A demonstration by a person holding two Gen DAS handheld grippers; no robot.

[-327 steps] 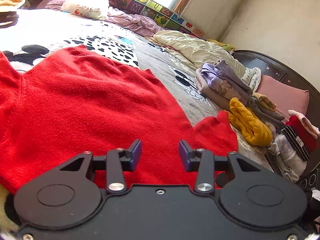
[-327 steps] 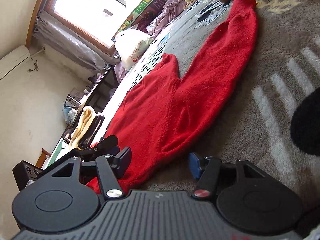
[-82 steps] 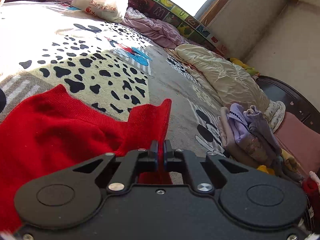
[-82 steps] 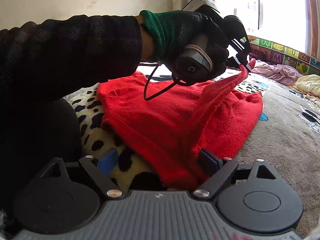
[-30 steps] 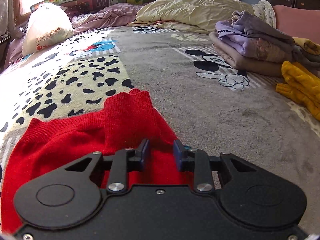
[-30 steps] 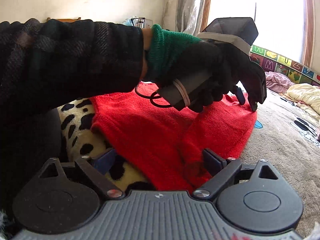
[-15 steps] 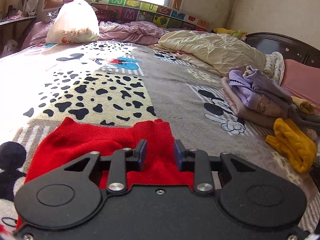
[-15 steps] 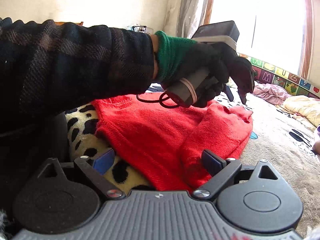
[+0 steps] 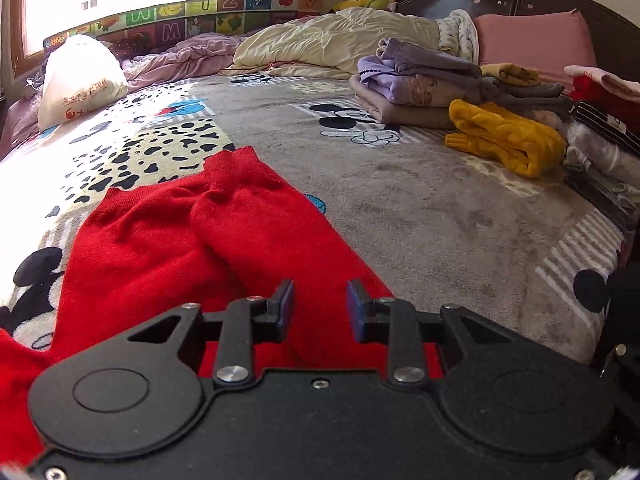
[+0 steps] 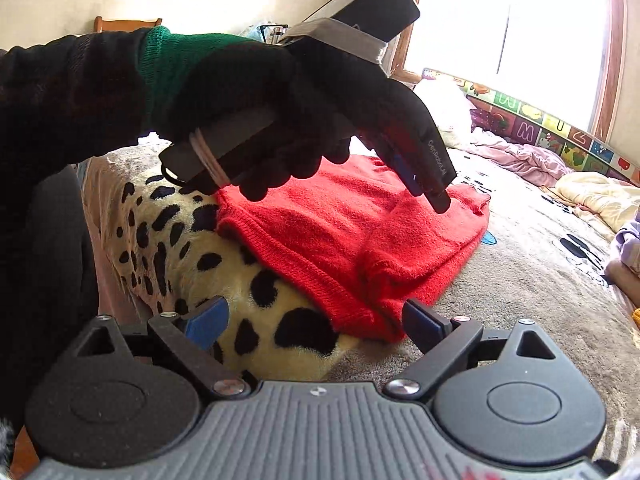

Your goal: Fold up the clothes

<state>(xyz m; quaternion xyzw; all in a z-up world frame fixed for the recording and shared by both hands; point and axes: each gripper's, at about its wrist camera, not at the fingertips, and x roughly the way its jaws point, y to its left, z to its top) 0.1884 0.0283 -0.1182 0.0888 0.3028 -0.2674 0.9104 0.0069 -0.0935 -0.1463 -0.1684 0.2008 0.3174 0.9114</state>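
A red knit sweater (image 9: 168,236) lies on the patterned bed blanket (image 9: 440,208), its sleeve folded over the body. My left gripper (image 9: 319,310) is open and empty just above the sweater's near part. In the right wrist view the same sweater (image 10: 352,236) lies partly folded, and the left gripper (image 10: 434,196), held by a black-gloved hand, hovers over its far edge. My right gripper (image 10: 316,320) is wide open and empty at the sweater's near corner, close to the bed's edge.
Folded clothes (image 9: 420,84), a yellow sweater (image 9: 504,140) and more stacked garments (image 9: 600,120) lie at the right by the headboard. A cream duvet (image 9: 340,40) and a white bag (image 9: 80,80) lie at the far side under the window.
The left gripper has let go of the sleeve, opened, and lifted back over the sweater. The sleeve now lies folded on the body. The right gripper has stayed open at the near corner.
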